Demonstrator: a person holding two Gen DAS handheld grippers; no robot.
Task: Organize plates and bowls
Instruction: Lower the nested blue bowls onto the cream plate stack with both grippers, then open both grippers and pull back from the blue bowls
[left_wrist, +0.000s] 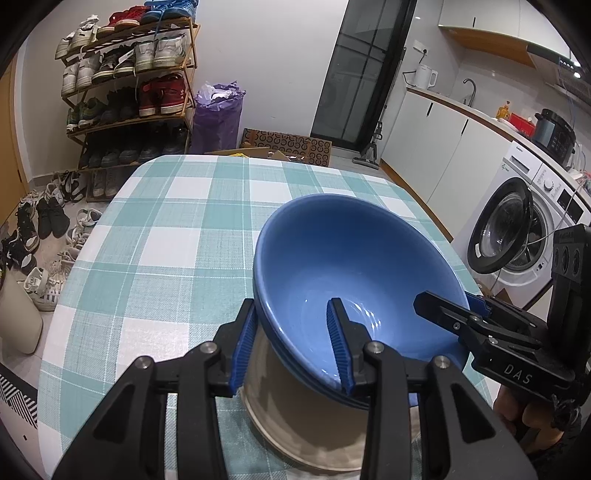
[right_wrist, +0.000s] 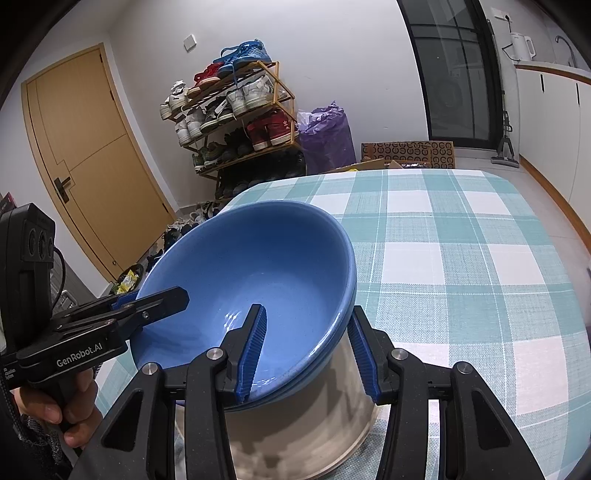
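Two nested blue bowls (left_wrist: 351, 251) (right_wrist: 251, 258) tilt above a cream-white round dish (left_wrist: 295, 424) (right_wrist: 303, 435) on the table; I cannot tell whether they rest on it. My left gripper (left_wrist: 291, 302) straddles the near rim on the left side, one finger inside the bowl and one against its outer wall. In the right wrist view the left gripper (right_wrist: 155, 299) is clamped over that rim. My right gripper (right_wrist: 307, 308) grips the opposite rim the same way. In the left wrist view the right gripper (left_wrist: 447, 301) bites the rim from the right.
The table wears a teal-and-white checked cloth (left_wrist: 177, 229) (right_wrist: 461, 258), bare beyond the bowls. Off the table stand a shoe rack (left_wrist: 129, 85), a purple bag (left_wrist: 218, 118), a washing machine (left_wrist: 517, 229) and a wooden door (right_wrist: 85, 147). A person's hand (right_wrist: 48, 410) holds the left gripper.
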